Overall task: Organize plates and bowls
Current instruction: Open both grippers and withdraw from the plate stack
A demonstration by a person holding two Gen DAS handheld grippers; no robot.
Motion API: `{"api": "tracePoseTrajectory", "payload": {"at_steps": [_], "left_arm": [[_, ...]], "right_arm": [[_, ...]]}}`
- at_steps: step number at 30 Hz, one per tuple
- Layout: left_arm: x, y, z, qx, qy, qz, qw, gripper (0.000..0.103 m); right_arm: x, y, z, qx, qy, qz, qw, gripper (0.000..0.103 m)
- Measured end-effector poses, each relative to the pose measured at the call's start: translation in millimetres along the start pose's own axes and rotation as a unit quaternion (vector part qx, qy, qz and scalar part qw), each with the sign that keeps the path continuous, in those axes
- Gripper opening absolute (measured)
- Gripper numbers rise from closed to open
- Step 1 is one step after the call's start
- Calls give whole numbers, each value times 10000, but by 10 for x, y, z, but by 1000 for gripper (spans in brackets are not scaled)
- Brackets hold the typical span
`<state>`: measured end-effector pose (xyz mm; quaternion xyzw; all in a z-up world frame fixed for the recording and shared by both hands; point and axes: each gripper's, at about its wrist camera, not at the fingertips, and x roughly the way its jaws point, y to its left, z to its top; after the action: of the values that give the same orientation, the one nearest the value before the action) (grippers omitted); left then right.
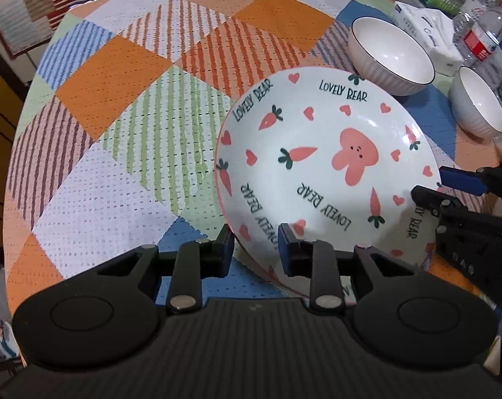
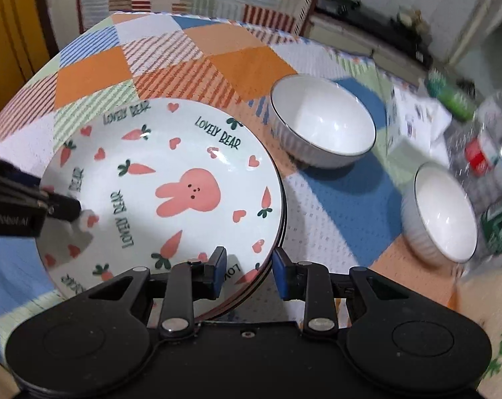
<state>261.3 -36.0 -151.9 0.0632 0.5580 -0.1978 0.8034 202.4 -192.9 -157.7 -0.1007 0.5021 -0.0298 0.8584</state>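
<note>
A white plate with a pink rabbit and carrots tops a stack of plates on the patchwork tablecloth. My left gripper is open and straddles the plate's near-left rim. My right gripper is open and straddles the near-right rim of the stack; it shows at the plate's right edge in the left wrist view. Two white ribbed bowls stand apart to the right: a far one and a near one.
Plastic water bottles, a tissue pack and a green can crowd the table's right side. The round table's edge curves at left, with yellow cabinets beyond.
</note>
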Motion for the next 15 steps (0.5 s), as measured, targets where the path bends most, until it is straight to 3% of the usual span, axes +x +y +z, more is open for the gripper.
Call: {"api": "tracePoseTrajectory", "payload": {"at_steps": [6, 15], "left_arm": [[-146, -84, -91, -161, 97, 58, 9998, 27], [-759, -364, -242, -34, -316, 105, 9994, 27]], "right_arm": [[-198, -185, -127, 198, -516, 276, 9981, 34], [-977, -665, -518, 618, -1414, 765, 9851, 34]]}}
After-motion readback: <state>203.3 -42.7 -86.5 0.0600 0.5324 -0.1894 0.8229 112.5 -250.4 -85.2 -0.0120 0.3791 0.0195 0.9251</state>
